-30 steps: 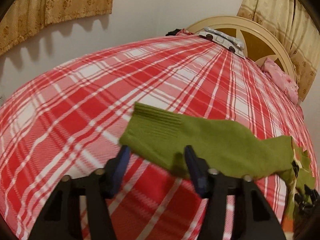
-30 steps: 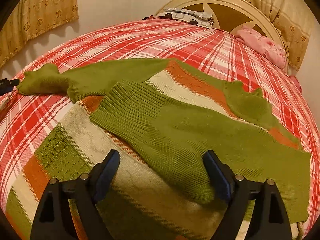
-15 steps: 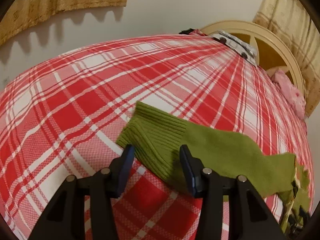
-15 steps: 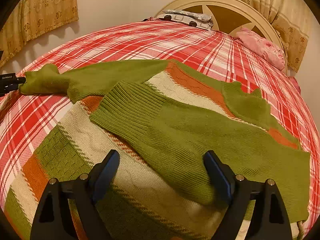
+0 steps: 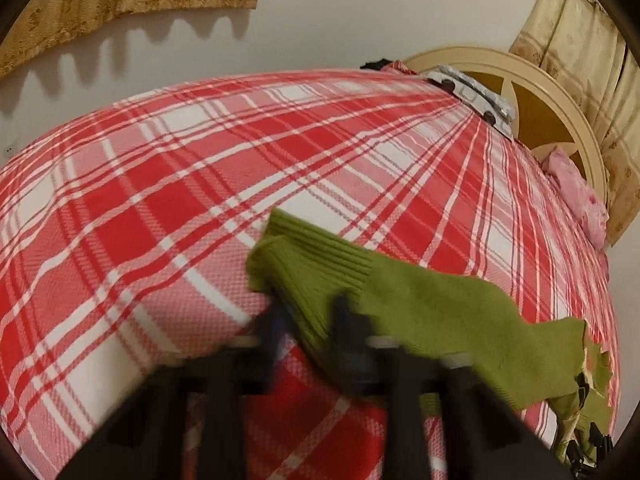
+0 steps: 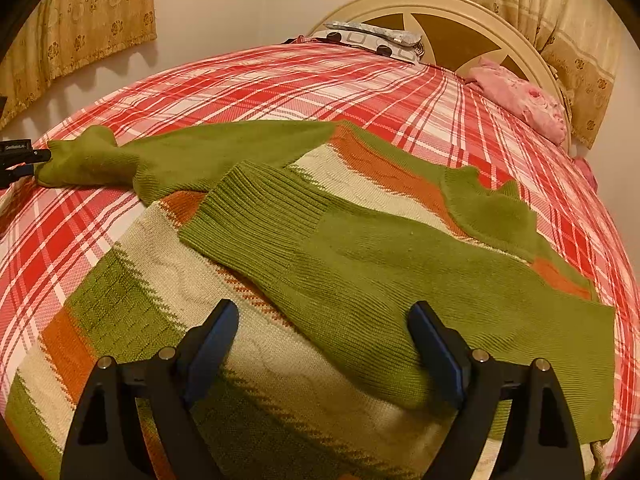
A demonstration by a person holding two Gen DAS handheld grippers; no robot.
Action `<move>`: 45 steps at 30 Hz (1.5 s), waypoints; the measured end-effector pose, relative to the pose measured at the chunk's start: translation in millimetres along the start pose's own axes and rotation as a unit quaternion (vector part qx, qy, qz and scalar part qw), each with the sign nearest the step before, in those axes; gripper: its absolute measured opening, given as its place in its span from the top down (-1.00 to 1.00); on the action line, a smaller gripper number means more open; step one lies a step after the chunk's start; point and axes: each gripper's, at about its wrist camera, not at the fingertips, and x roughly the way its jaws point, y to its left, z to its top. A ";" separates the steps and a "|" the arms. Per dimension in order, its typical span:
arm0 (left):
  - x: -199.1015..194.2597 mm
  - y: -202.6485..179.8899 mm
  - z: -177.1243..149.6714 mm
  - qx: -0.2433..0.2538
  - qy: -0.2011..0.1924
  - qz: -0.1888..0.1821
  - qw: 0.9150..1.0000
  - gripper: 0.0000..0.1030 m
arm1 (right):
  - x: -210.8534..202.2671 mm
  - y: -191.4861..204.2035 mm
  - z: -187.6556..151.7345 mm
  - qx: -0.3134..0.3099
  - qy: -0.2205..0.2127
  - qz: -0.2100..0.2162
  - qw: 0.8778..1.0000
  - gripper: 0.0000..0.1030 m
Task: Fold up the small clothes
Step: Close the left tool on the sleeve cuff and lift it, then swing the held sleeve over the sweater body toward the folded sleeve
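Left gripper (image 5: 308,320): jaws closing on the ribbed cuff (image 5: 316,256), near the bed's (image 6: 280,80) left edge.
Sweater (image 6: 256,328): spread flat mid-bed, other sleeve folded across it.
Right gripper (image 6: 324,344): spread wide above the sweater, holding nothing.

A bed covered by a red-and-white plaid bedspread (image 6: 120,240) is backed by a cream arched headboard (image 6: 440,4). Gold patterned curtains (image 6: 80,20) are hung against a pale wall (image 5: 360,12).

A green, cream and orange knitted sweater (image 6: 248,352) lies flat on the bed, one green sleeve (image 6: 360,280) folded across its body, the other sleeve (image 5: 420,304) stretched sideways, its ribbed cuff bunched.
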 end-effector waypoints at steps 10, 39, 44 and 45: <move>-33.8 -9.7 5.3 0.019 -0.056 -0.053 0.997 0.86 | 0.0 -0.4 -0.2 0.003 0.002 0.002 1.000 -0.71; -166.2 -187.6 43.6 0.114 -0.152 -0.241 0.952 0.86 | -113.6 -62.2 -34.0 0.083 -0.065 0.047 0.993 -0.71; -178.2 -219.3 44.0 0.123 -0.148 -0.267 0.944 0.86 | -121.9 -76.7 -44.6 0.104 -0.074 0.046 0.991 -0.71; -181.0 -227.2 42.7 0.128 -0.149 -0.268 0.943 0.86 | -123.3 -79.6 -46.7 0.108 -0.075 0.047 0.990 -0.71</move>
